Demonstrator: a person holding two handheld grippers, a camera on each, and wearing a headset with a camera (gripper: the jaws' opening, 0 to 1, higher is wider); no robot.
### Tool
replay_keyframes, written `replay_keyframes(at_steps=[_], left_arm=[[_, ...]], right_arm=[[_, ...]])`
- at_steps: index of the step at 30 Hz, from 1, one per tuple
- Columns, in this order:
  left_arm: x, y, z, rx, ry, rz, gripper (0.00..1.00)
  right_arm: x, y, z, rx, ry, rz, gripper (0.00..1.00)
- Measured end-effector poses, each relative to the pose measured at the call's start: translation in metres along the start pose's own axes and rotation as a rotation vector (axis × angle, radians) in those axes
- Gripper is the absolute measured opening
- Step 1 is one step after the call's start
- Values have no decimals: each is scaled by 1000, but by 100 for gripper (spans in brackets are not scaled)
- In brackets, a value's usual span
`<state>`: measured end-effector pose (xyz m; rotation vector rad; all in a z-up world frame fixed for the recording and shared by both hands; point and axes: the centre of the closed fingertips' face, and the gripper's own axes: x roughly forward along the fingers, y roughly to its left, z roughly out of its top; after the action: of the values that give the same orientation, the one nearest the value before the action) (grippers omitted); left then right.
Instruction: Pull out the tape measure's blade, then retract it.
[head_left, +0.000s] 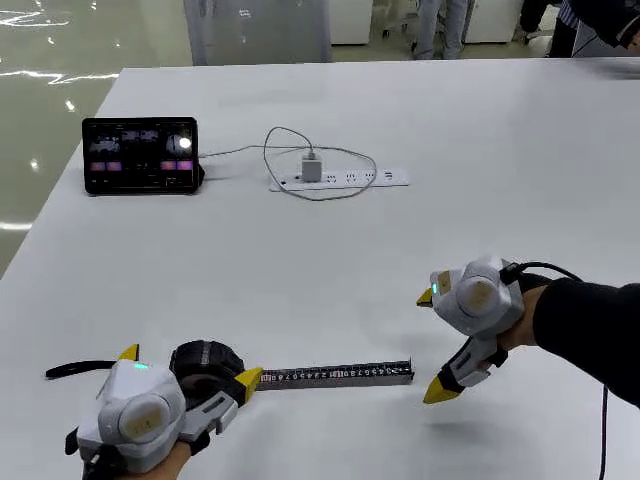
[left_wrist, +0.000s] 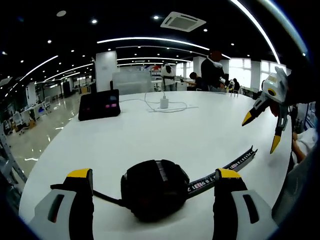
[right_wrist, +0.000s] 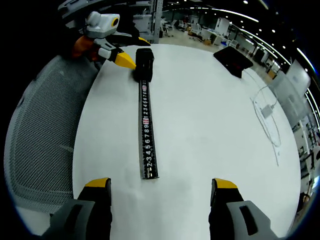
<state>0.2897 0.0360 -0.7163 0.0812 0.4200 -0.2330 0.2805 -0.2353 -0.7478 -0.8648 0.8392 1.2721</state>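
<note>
- We see the blade (head_left: 335, 375) lying flat across the near counter (head_left: 400, 230), barring a low sweep between the left claw (head_left: 188, 365) and the right claw (head_left: 432, 345).
- Mid-counter lies bare, so we can pass freely there.
- Farther back, the tablet (head_left: 140, 155), power strip (head_left: 340, 178) and looped cable (head_left: 283, 129) stand in the way.

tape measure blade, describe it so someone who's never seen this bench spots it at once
Near the front edge of the white table, a black tape measure case lies between the jaws of the left gripper. The blade is the flat strip running from it toward the right gripper. Unlike the white cable farther back, it is dark, straight and printed with numbers.
</note>
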Motion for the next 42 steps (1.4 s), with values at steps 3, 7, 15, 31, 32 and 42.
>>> replay_keyframes(at_steps=[3,7,15,31,32,42], left_arm=[[3,-3,2,-23,-3,-3,99],[7,2,2,-38,0,13,99],[8,6,-1,-54,-12,3,99],[6,2,-3,-38,-24,-2,99],[6,3,-2,-29,-29,7,99],[7,4,0,-40,-43,14,99]], right_arm=[[6,1,0,-12,8,24,73],[12,1,1,-12,8,35,65],[21,7,-4,-22,49,77,52],[27,14,-5,-47,63,125,23],[27,14,-5,-47,62,126,21],[30,16,-9,-52,72,132,13]])
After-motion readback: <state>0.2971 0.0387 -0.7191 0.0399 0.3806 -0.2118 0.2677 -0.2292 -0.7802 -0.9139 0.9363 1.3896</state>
